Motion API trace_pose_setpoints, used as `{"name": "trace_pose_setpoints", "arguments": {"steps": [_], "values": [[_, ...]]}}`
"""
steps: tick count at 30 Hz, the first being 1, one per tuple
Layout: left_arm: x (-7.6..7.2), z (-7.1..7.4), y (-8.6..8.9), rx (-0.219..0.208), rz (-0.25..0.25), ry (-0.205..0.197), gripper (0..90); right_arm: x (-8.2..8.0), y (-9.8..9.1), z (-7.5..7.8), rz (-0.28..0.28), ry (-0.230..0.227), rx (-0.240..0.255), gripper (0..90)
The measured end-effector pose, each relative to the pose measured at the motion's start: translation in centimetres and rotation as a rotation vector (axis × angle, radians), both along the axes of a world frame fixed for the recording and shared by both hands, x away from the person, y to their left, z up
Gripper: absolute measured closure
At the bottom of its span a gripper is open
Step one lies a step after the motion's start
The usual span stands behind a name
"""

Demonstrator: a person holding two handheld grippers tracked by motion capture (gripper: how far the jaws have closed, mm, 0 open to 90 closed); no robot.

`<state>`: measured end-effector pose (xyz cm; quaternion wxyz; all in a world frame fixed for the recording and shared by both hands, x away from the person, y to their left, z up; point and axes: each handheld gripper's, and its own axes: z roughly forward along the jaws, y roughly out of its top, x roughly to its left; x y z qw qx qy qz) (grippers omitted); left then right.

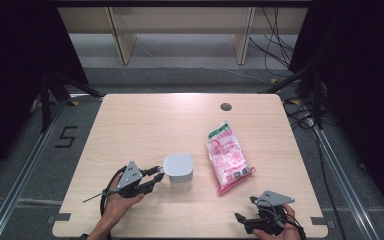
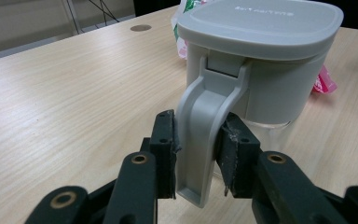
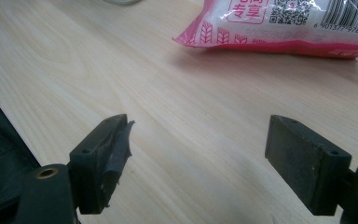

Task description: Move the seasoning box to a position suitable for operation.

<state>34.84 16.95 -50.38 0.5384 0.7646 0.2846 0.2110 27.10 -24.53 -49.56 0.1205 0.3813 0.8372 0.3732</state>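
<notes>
- Grey lidded jug (image 1: 178, 170) stands upright on the tabletop (image 1: 140, 125), near the front edge, left of centre in the high view.
- Jug body is clear below a grey upper band; flat grey lid sits closed on top.
- Left tool (image 1: 156, 176) reaches the jug from its left side. In the left gripper view, both pads press on the jug's handle (image 2: 199, 140), one on each flank: pinching the handle.
- Left hand (image 1: 117, 200) holds that tool low over the tabletop.
- Right tool (image 1: 245, 220) sits at the front right corner of the tabletop, well apart from the jug. Jaws spread wide, only bare wood between them.
- Pink-and-white packet (image 1: 226, 156) lies flat to the right of the jug, near but not touching; its near end shows ahead of the right tool.
- Small round hole (image 1: 225, 106) in the tabletop near the far edge.
</notes>
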Motion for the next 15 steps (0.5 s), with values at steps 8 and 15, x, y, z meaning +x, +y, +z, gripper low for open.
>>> {"name": "trace_pose_setpoints", "arguments": {"steps": [8, 15], "values": [[0.0, -0.2, -0.6, -0.026, -0.044, 0.001, 68.7, 0.06, -0.17, -0.03, -0.002, 0.001, 0.005, 22.7], [0.75, -0.19, -0.78, -0.028, -0.042, 0.014, 68.5, -0.05, -0.48, -0.08, -0.027, 0.002, 0.016, 22.5]]}}
